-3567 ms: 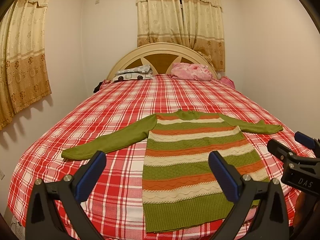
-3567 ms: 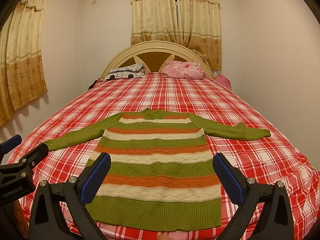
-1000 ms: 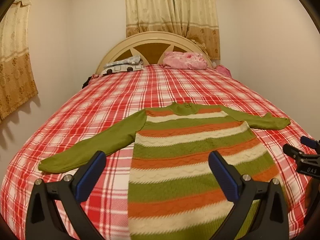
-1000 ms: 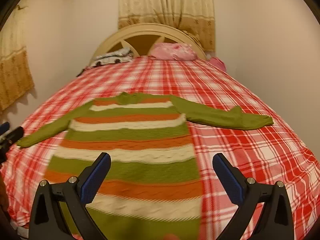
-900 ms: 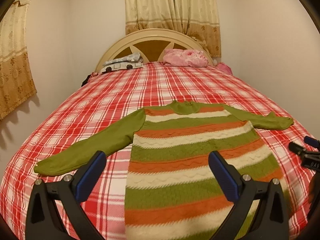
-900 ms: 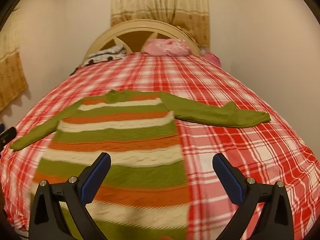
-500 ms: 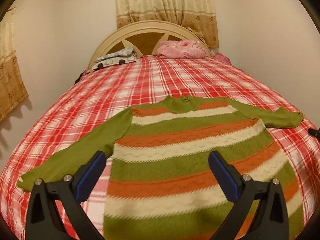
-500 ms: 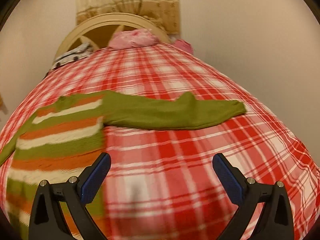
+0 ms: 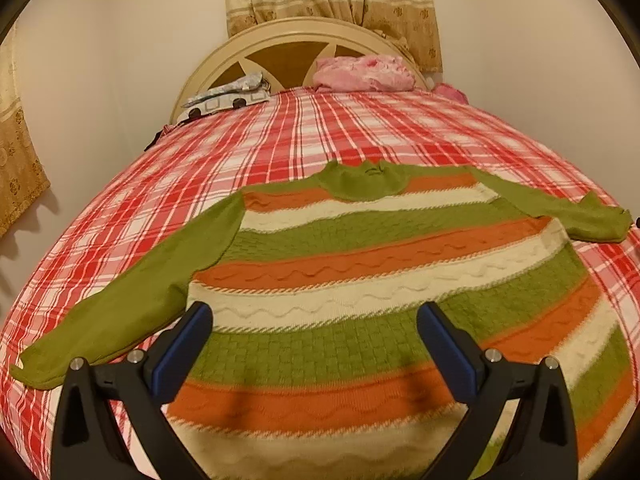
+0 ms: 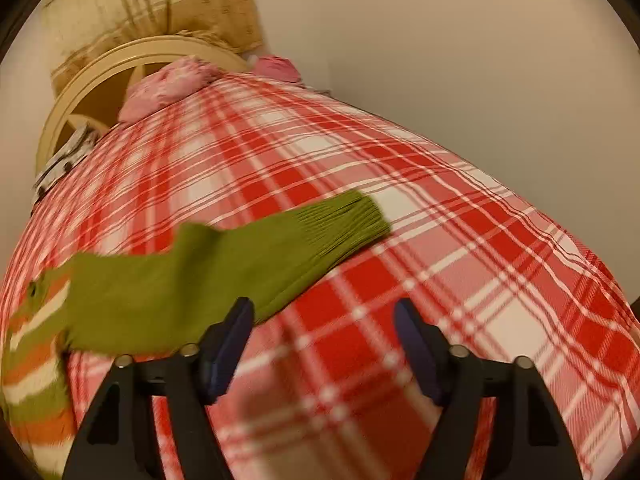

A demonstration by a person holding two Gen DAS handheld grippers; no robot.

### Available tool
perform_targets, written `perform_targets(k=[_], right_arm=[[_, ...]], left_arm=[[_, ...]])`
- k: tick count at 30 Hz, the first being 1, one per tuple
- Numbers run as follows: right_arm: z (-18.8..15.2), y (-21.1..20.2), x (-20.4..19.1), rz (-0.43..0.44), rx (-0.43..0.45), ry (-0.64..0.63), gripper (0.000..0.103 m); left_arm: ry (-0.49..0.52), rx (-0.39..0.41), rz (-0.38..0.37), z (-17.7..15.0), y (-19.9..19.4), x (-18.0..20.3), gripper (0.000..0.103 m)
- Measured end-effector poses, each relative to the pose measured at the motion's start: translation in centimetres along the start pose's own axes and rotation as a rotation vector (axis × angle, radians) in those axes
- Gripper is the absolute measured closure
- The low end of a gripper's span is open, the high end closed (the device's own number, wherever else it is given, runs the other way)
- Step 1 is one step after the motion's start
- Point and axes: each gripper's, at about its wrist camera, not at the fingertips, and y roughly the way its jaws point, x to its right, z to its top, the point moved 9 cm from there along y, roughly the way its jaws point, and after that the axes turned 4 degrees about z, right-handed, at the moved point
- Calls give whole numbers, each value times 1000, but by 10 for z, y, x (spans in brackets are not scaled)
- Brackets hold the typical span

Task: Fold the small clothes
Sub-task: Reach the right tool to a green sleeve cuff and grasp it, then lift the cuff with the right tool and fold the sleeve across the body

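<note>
You are looking at a striped sweater (image 9: 380, 276) lying flat and face up on the red plaid bedspread (image 9: 280, 140), its green collar (image 9: 362, 182) pointing toward the headboard (image 9: 288, 44). Bands of green, orange and cream are running across its body, and both green sleeves are stretching out sideways from the shoulders.

Your left gripper (image 9: 314, 336) is hovering over the middle of the sweater's body, its blue-padded jaws standing wide apart with only knit fabric showing below them; nothing is pinched. The left sleeve (image 9: 120, 300) is lying just beside the gripper's left finger, running out to the edge of the bed.

Your right gripper (image 10: 324, 340) is tilting over the bedspread just beside the sweater's right sleeve (image 10: 224, 264), whose ribbed cuff (image 10: 348, 224) is lying a little beyond the fingertips. Its jaws are closing, with bare plaid cloth between them and no part of the sleeve inside; the left finger is sitting at the sleeve's near edge, though the blur is hiding whether it is touching.

Near the headboard, a pink bundle (image 9: 362, 72) and a patterned grey-white item (image 9: 228, 98) are resting, well apart from the sweater.
</note>
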Motion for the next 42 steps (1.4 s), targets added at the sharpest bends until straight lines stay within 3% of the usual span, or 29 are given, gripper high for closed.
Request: perform_targets(k=[6, 12, 16, 17, 18, 30, 42], right_arm=[[28, 36, 37, 20, -17, 134, 41], [45, 61, 45, 65, -33, 203, 49], [45, 72, 41, 94, -46, 224, 68], [45, 73, 41, 99, -43, 225, 91], [45, 74, 40, 118, -46, 234, 94], [81, 12, 7, 238, 108, 217, 96], [127, -65, -87, 346, 230, 62, 96]], left_arm=[[8, -16, 6, 0, 15, 3, 0], [8, -32, 8, -3, 21, 7, 0], [11, -40, 7, -4, 23, 9, 0], [12, -42, 5, -4, 23, 9, 0], [13, -43, 5, -4, 23, 10, 0], [1, -41, 18, -4, 14, -6, 0], [-36, -35, 13, -12, 2, -32, 0]])
